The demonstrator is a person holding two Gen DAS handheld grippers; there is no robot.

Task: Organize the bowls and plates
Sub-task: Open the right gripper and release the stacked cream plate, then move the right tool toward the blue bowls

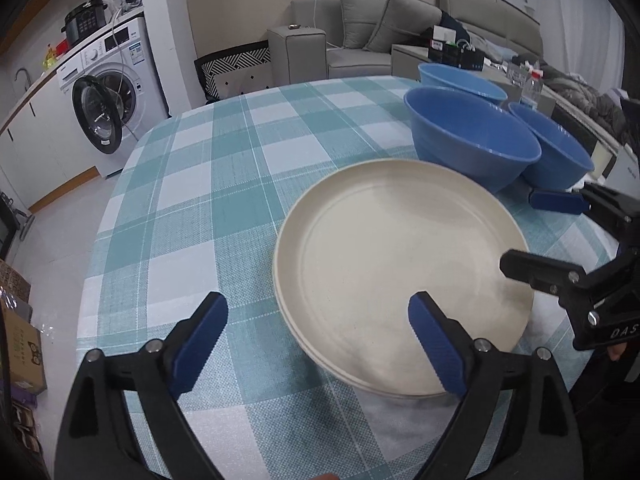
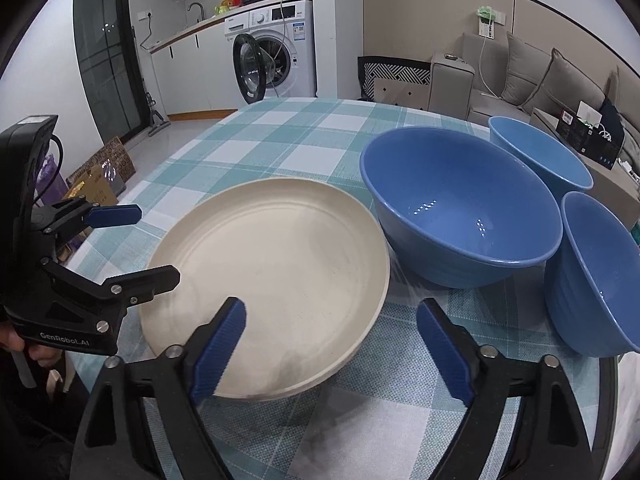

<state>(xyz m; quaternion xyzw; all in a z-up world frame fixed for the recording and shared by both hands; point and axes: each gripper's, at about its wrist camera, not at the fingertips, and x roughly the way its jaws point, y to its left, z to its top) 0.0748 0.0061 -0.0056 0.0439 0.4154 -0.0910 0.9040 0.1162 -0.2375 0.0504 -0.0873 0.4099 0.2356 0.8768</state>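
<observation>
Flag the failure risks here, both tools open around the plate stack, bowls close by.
1. The cream plates look like a stack of two; a shallow rim pinch by the left tool may lift only the top one.
2. The big blue bowl sits right beside the plates; sliding them could knock it into the smaller bowls.
3. The right tool straddles the near rim; both tools closing together could collide.

The table (image 1: 192, 184) is viewed from close above its near edge by both wrist cameras. The left view is angled toward the right side, the right view toward the left. The cream plate (image 1: 400, 264) (image 2: 272, 280) and blue bowls (image 1: 472, 136) (image 2: 460, 204) are shared.
</observation>
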